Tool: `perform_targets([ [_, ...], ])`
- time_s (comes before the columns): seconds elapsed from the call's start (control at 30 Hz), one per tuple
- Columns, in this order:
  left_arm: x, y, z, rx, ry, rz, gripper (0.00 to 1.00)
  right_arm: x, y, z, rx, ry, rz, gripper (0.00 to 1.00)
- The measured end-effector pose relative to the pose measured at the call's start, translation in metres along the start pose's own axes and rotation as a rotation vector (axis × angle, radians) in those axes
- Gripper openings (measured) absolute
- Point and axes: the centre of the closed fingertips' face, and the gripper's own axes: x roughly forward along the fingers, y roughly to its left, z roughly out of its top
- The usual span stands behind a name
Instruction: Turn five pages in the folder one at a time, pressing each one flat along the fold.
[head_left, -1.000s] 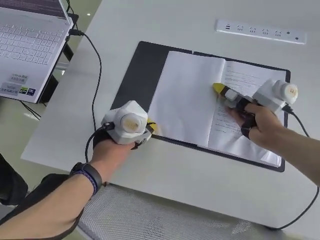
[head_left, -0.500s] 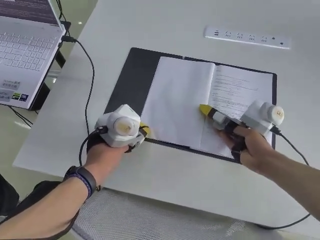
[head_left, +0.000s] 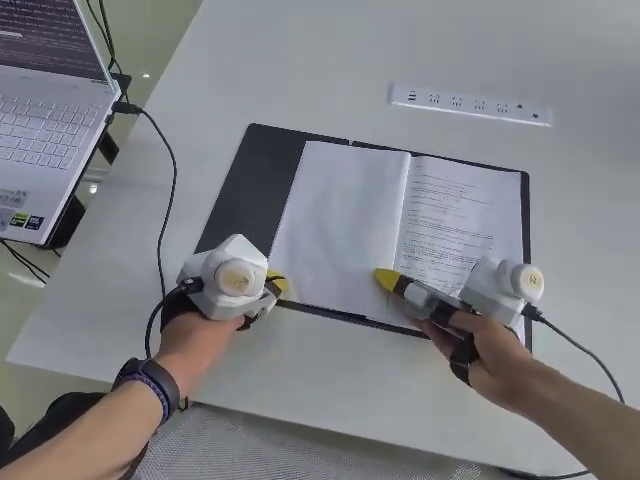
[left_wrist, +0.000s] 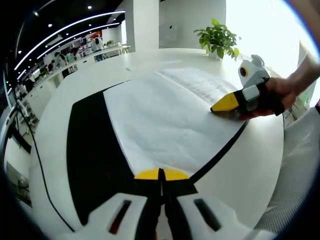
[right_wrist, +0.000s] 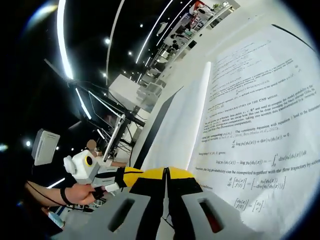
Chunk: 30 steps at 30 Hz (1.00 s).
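Yellow tips of my right gripper (head_left: 386, 279), clenched on nothing, have slid down the fold to its near end. The folder (head_left: 242, 195) lies open on the table (head_left: 300, 60). My left gripper (head_left: 272, 287), also clenched empty, rests at the near corner of the turned page (head_left: 338, 225). I reckon this press is done.

The laptop (head_left: 40, 120), at 10 o'clock, is cut off by the head view's left edge. Print on the folder's (head_left: 245, 190) right page (head_left: 462, 215) is too small to read there. The folder's 5 o'clock corner is hidden beneath the right gripper (head_left: 388, 280).
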Motion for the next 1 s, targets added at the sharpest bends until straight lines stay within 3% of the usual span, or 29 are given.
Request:
perform_targets([
  [0.27,0.0,-0.001,0.0,0.004,0.001,-0.003,0.0,-0.008,-0.001,-0.014,0.002,0.02,0.0,0.0],
  [1.0,-0.001,-0.002,0.001,-0.009,0.018,-0.003,0.0,-0.016,-0.004,-0.025,0.015,0.05,-0.039,0.0],
])
